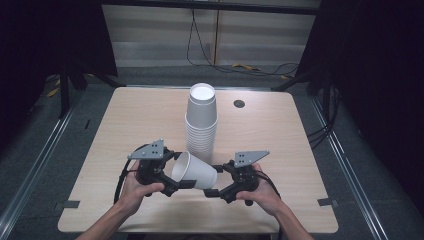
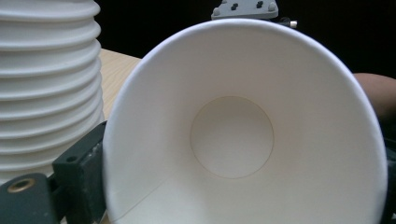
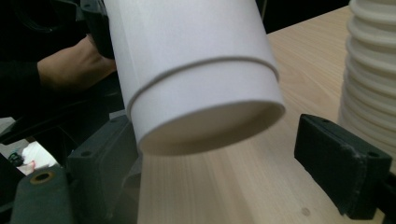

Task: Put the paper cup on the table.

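Here the paper cup (image 1: 194,171) lies sideways, mouth facing left gripper (image 1: 175,181).

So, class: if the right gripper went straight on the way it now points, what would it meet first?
Most likely the base of the paper cup, which lies on its side between the right gripper's open jaws.

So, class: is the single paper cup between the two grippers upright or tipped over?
Tipped on its side: the paper cup lies horizontally, rim toward the left gripper, base toward the right gripper. It is empty inside.
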Motion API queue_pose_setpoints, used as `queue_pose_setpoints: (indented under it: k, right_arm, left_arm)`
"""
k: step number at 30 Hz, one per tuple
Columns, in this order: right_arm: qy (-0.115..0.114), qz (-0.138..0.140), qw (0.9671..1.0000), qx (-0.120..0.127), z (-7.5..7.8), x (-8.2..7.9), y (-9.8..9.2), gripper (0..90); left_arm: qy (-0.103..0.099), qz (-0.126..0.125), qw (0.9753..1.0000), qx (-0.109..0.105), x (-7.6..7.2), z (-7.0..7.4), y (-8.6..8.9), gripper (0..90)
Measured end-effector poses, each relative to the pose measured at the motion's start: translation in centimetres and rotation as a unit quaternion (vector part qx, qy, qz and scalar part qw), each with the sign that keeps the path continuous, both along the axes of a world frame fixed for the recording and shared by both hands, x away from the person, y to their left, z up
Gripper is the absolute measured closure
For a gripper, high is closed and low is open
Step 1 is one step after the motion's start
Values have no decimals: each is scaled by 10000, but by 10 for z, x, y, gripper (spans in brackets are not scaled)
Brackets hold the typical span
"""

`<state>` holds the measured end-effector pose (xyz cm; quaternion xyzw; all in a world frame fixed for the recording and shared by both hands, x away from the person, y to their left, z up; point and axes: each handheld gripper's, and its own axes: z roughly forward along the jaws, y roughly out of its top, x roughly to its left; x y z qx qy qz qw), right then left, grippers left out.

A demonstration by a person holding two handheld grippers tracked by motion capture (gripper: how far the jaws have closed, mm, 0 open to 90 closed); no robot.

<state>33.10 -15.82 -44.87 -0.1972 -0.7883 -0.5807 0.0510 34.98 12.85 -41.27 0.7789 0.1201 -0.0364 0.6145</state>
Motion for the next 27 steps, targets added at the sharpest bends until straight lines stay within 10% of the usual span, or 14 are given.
queue_pose_setpoints:
  k: [18,27]
  right_arm:
    - [31,-871,9958,-291,-1,9,-28,137]
    - [-78,-1626,9854,-506,-2,8,-36,139]
  left_arm:
    - [57,64,9996,271,4,5,4,82]
    - [72,359,9977,573,9,7,14,82]
